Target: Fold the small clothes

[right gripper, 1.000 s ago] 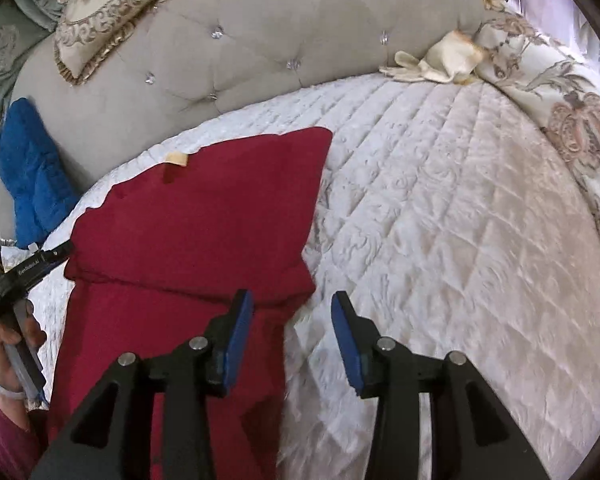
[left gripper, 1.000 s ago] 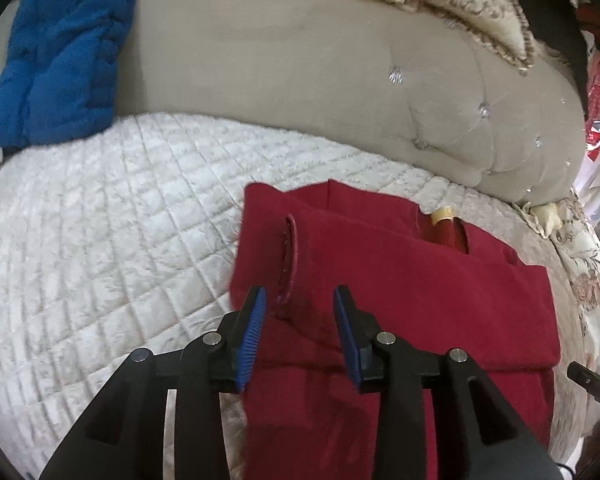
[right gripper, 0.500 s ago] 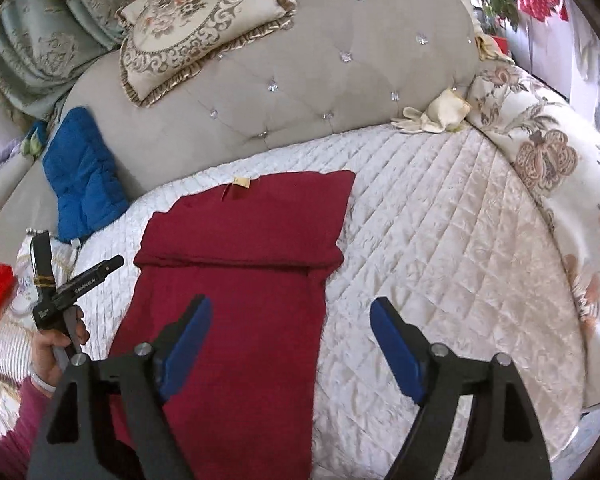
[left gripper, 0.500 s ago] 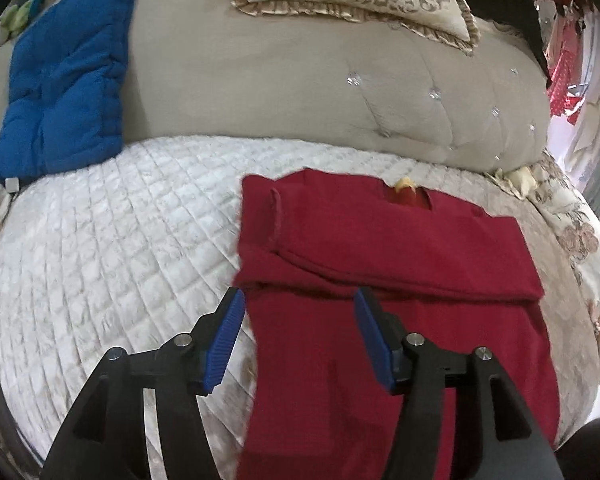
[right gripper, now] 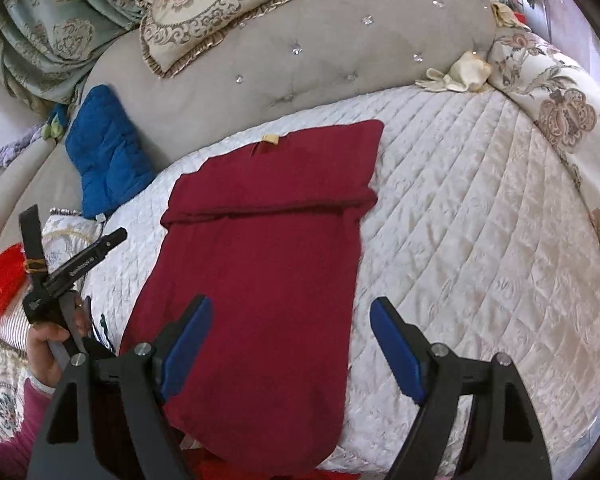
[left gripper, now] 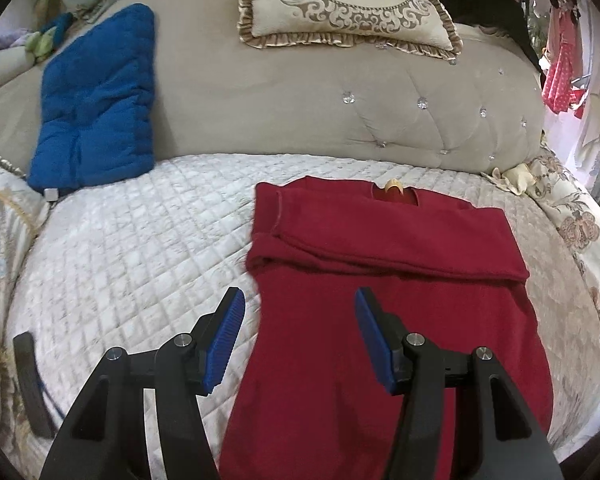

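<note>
Lies flat on the white quilted bed cover (left gripper: 132, 248): a dark red garment (left gripper: 380, 280), its far part folded over in a band across the width, a small yellow label (right gripper: 270, 138) showing at the far neckline. Stretches from the middle of the bed toward the near edge, slightly right of centre in the left wrist view, left of centre in the right wrist view. Hovers above its near left side, fingers spread wide and released, gripping nothing: the left gripper (left gripper: 300, 340). Likewise spread apart and empty over the garment's near right edge: the right gripper (right gripper: 290, 346), one blue pad over the red cloth, the other over bare quilt. Behind the bed, a beige tufted headboard (left gripper: 340, 112) with an ornate cushion (left gripper: 348, 4) on top and a blue padded cloth (left gripper: 96, 108) leaning against it at far left. At far right, a pale crumpled cloth (right gripper: 460, 72) beside a floral pillow (right gripper: 556, 100). No containers visible.
</note>
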Demonstrator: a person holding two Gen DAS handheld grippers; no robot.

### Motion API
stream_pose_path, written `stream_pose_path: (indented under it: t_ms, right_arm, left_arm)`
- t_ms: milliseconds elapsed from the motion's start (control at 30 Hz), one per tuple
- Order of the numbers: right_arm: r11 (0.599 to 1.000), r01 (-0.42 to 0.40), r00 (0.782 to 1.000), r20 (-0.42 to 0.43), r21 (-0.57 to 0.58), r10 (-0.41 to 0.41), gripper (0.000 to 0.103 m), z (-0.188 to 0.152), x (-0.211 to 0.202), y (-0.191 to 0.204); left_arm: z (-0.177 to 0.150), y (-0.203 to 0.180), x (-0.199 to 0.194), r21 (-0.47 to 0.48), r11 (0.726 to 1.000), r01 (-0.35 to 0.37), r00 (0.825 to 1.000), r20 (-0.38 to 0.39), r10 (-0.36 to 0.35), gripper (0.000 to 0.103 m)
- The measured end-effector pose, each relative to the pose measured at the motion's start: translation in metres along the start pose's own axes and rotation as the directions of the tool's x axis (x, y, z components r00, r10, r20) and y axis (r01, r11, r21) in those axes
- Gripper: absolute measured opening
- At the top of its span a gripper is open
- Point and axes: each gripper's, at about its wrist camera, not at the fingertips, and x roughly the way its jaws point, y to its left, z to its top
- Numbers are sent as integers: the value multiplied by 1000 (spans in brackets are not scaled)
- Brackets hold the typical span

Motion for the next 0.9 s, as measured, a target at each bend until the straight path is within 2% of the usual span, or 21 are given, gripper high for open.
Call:
stream_pose_path:
  t_ms: [267, 367, 533, 700, 767, 867, 900]
  right_arm:
    - [999, 26, 999, 22, 37, -27, 85, -6, 19, 11]
    - [998, 57, 998, 15, 37, -58, 85, -3, 32, 14]
    - [985, 145, 986, 70, 95, -152, 85, 22, 43, -7]
    - [965, 214, 972, 67, 151, -226, 85, 59, 72, -40]
    - [960, 237, 969, 37, 148, -244, 85, 71, 91, -47]
    - [967, 209, 978, -9, 146, -211, 84, 86, 126, -54]
    - [965, 216, 976, -24, 147, -215, 81, 88, 139, -57]
  left_arm:
    - [-23, 37, -20, -4, 1000, -21, 1000, -4, 21, 36]
    - [-32, 50, -28, -27, 1000, 16, 1000, -22, -17, 36]
    - [-45, 54, -34, -28, 999, 42, 999, -34, -42, 36]
    - [-52, 51, -27, -35, 998, 50, 998, -46, -51, 36]
    - [-54, 50, -24, -47, 997, 57, 997, -46, -60, 36]
    - [-58, 50, -17, -69, 996, 64, 996, -57, -68, 36]
    - [-59, 50, -14, -73, 995, 67, 995, -67, -72, 36]
